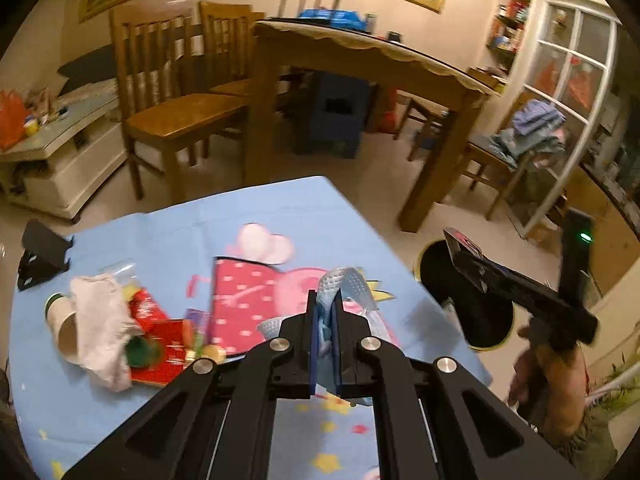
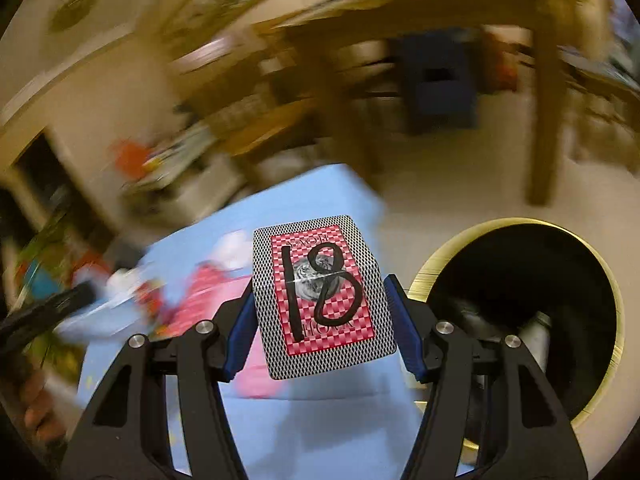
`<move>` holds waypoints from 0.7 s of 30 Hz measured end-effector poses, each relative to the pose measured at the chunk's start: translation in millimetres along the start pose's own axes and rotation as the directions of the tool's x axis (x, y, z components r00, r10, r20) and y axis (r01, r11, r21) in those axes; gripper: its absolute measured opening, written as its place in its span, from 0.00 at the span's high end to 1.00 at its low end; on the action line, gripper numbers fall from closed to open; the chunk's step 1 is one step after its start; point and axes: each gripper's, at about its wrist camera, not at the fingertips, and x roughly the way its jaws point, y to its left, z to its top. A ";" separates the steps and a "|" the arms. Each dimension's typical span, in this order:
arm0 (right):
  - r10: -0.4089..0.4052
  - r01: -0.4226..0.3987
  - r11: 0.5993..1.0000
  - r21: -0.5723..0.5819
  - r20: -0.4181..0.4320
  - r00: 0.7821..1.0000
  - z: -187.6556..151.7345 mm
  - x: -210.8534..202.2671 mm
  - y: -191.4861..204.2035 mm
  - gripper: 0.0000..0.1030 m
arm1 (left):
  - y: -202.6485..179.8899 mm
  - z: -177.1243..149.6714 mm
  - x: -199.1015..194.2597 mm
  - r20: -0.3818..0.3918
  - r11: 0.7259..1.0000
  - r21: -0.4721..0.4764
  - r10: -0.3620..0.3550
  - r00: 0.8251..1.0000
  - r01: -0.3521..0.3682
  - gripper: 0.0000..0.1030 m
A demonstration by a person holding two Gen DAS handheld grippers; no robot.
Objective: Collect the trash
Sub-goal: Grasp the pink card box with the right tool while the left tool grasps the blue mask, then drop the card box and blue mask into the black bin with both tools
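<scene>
My left gripper [image 1: 325, 300] is shut on a crumpled silvery-blue wrapper [image 1: 347, 284] above the blue cartoon tablecloth [image 1: 280, 208]. A trash pile lies at the left of the cloth: a paper cup [image 1: 64, 328], a white crumpled tissue [image 1: 102, 320] and red packaging [image 1: 160, 332]. My right gripper [image 2: 320, 292] is shut on a red-and-black checkered card box [image 2: 322, 296] marked "18", held over the table's edge, left of the round bin [image 2: 524, 312]. The right gripper [image 1: 460, 248] with the box also shows in the left wrist view, above the bin [image 1: 468, 300].
A black phone stand [image 1: 42, 252] sits at the cloth's far left corner. A wooden dining table [image 1: 360, 52] and chairs [image 1: 176, 108] stand beyond. A white low cabinet [image 1: 60, 160] is at left. The bin holds some trash [image 2: 536, 336]. The right wrist view is motion-blurred.
</scene>
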 end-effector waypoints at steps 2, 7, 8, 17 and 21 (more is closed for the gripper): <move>-0.075 0.075 0.996 0.054 -0.009 0.997 -0.4 2.0 -25.5 0.42 | -19.0 -0.7 3.3 -0.009 0.999 0.022 -0.036 0.999 0.036 0.95; -0.232 0.239 0.966 0.099 -0.073 0.970 -4.5 9.7 -59.8 0.06 | -65.2 1.1 19.2 -0.012 0.993 0.102 -0.049 0.999 0.050 0.95; -0.240 0.245 0.963 0.109 -0.055 0.969 -2.4 6.0 -63.8 0.06 | -74.4 2.8 24.1 -0.015 0.992 0.116 -0.053 0.998 0.054 0.95; -0.440 0.382 0.881 0.281 0.182 0.880 1.5 -75.0 -97.5 0.05 | -151.0 18.4 79.2 -0.051 0.974 0.206 -0.086 0.995 0.095 0.95; -0.500 0.390 0.837 0.384 0.247 0.830 -2.6 -112.2 -125.7 0.05 | -186.5 20.9 114.7 -0.096 0.963 0.235 -0.114 0.989 0.133 0.75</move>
